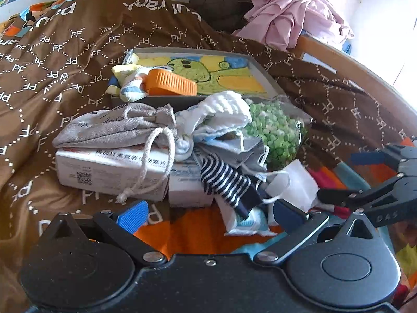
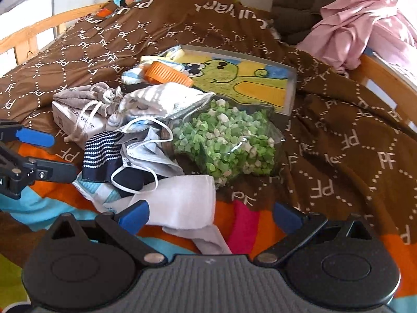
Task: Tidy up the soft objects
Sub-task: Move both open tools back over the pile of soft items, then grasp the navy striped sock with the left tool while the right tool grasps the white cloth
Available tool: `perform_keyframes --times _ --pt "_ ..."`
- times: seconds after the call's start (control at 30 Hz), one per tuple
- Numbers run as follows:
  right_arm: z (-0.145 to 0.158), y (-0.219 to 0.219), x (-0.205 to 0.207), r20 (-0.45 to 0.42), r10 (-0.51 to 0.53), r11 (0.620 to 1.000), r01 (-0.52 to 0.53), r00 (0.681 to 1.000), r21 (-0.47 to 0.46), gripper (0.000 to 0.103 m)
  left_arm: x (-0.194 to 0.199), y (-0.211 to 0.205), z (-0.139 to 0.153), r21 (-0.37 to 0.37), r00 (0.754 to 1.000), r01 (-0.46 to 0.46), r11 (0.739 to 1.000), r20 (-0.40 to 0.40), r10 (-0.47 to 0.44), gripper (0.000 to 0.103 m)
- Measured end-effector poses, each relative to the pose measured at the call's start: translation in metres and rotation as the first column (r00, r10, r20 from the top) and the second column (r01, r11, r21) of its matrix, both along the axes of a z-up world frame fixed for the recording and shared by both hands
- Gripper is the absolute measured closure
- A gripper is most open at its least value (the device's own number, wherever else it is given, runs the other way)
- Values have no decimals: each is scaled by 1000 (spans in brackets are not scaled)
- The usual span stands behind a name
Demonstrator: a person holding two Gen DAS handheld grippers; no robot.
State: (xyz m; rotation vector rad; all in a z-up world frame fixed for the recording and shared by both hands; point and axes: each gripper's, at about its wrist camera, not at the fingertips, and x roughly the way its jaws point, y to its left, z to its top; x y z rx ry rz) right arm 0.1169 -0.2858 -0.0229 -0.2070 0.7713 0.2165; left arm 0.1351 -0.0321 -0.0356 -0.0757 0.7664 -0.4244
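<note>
- The left claw (image 1: 208, 215) is spread wide and holds nothing; it hovers just in front of the striped sock (image 1: 225, 182).
- The right claw (image 2: 211, 215) is also spread, its fingers on both sides of the white cloth (image 2: 187, 200) on the bed.
- Behind the striped sock lie a grey drawstring pouch (image 1: 114, 127) on a white box (image 1: 109, 169), a face mask (image 2: 148, 151) and a bag of green pieces (image 2: 226, 143).
- Further behind the sock stands the grey tray (image 1: 263, 70) with an orange lid (image 1: 170, 83).
</note>
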Motion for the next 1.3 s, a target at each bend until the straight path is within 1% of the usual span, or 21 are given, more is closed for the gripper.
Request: perform_keyframes --times 0.1,0.13,0.2,0.27,0.3,0.37,0.4,0.43,0.5,0.57,0.63,0.67,0.7,0.8,0.9,1.03,1.17,1.3 --pt "-5 0 4 -9 17 999 -17 1000 44 0 1 -3 0 -35 999 10 999 32 -9 2" --pt "-6 1 6 -14 24 999 -24 1000 46 0 1 -4 0 -40 999 15 999 49 -13 2" --pt "-8 5 7 -13 35 999 -35 999 31 0 1 -8 0 -34 996 29 999 81 -27 5" --pt "-10 8 9 -8 45 999 -45 999 23 0 2 -13 -2 -11 993 48 999 109 -47 7" --pt "-12 10 10 -11 48 999 -48 999 23 0 3 -15 -3 1 991 57 998 119 -57 12" --pt "-15 12 14 -25 58 998 -57 998 23 0 6 -17 -5 16 991 82 997 109 -83 20" --pt "-17 14 15 -31 66 998 -66 997 17 1 9 -18 -7 15 992 91 996 91 -92 25" --pt "-18 15 15 -31 74 997 -73 997 9 1 11 -18 -9 11 993 95 995 73 -96 27" --pt "-20 17 15 -30 87 996 -87 996 -7 1 13 -16 -11 -10 994 95 995 53 -94 29" --pt "-21 19 15 -32 100 995 -100 995 -7 1 13 -15 -12 -18 994 90 996 59 -88 29" --pt "-22 20 15 -39 109 994 -109 993 2 3 13 -15 -11 -13 993 92 996 75 -90 32" --pt "-22 20 16 -46 113 994 -113 993 8 5 12 -16 -11 -6 992 98 995 79 -98 36" --pt "-23 20 16 -51 113 994 -113 992 14 6 13 -17 -10 5 991 109 994 79 -109 42" --pt "-25 20 18 -62 112 993 -111 992 27 10 14 -22 -12 41 988 133 990 71 -135 54" --pt "-26 21 20 -72 111 994 -108 991 33 14 13 -23 -13 65 987 133 989 82 -138 58" --pt "-28 21 20 -83 115 993 -112 990 36 20 10 -26 -10 112 980 136 984 129 -151 59" --pt "-29 21 20 -95 108 993 -104 990 50 22 8 -31 -10 145 975 155 977 139 -175 61" --pt "-30 21 20 -98 107 994 -103 989 47 23 7 -32 -12 151 972 159 976 149 -182 61"
